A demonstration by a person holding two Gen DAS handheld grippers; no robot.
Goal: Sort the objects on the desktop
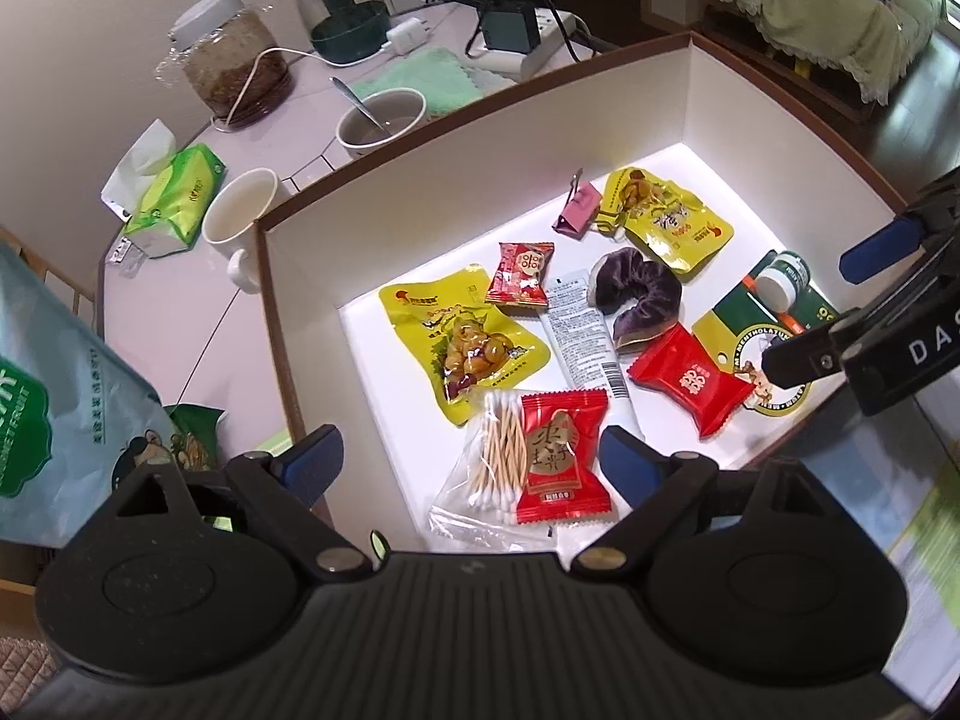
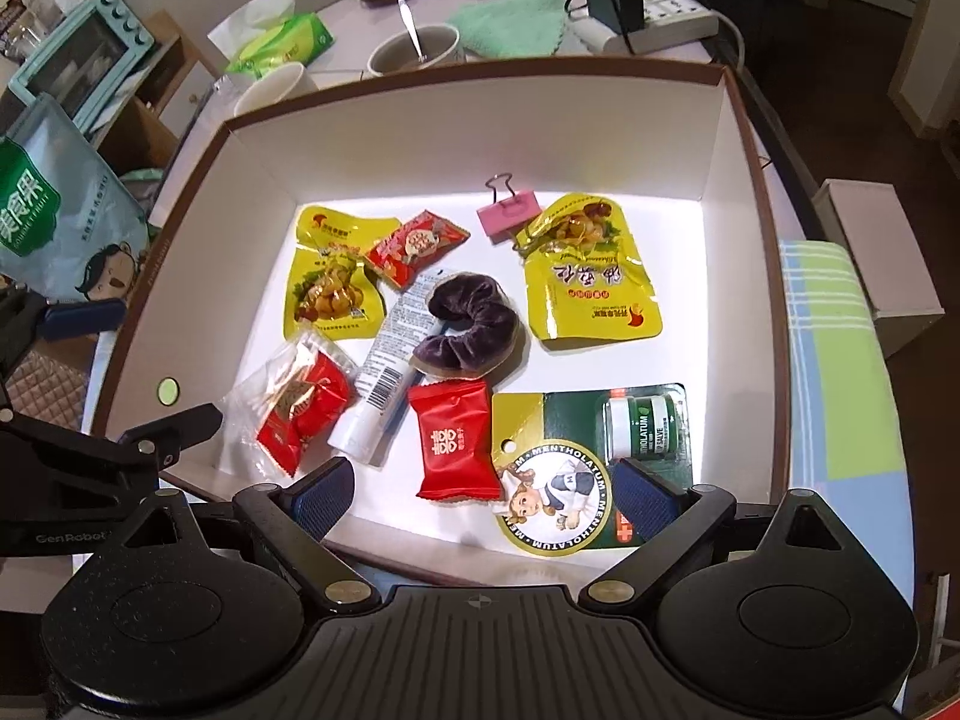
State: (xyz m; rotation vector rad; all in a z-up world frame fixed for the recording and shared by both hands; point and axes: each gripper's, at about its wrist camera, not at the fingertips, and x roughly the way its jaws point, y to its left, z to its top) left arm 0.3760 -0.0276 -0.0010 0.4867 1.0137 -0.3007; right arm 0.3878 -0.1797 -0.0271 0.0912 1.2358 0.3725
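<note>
A cluttered pale tabletop [image 1: 180, 324] carries a jar [image 1: 231, 60], a tissue pack [image 1: 177, 201], a mug [image 1: 243, 219] and a bowl with a spoon [image 1: 378, 117], and in front of these stands a shallow white box [image 2: 720, 138] with a brown rim. The left gripper [image 1: 471, 459] hangs over the box's near edge with its blue-padded jaws spread wide and nothing between them; just ahead of it, between the jaw lines, lie a clear bag of cotton swabs [image 1: 492, 459] and a red candy [image 1: 561, 456] overlapping it. Farther ahead sit a yellow snack pouch [image 1: 462, 342], a small red-and-white candy [image 1: 521, 273], a white tube [image 1: 579, 330] and a purple scrunchie [image 1: 639, 297]. The right gripper [image 2: 483, 483] is likewise wide open and empty above the near edge of the box. Directly ahead of it lies a second red candy [image 2: 453, 438], and a green-and-yellow balm card [image 2: 576, 462] with a small jar on it lies beside its right finger [image 2: 645, 489]. At the far side of the box rest a pink binder clip [image 2: 507, 213] and a second yellow pouch [image 2: 585, 267], touching each other.
</note>
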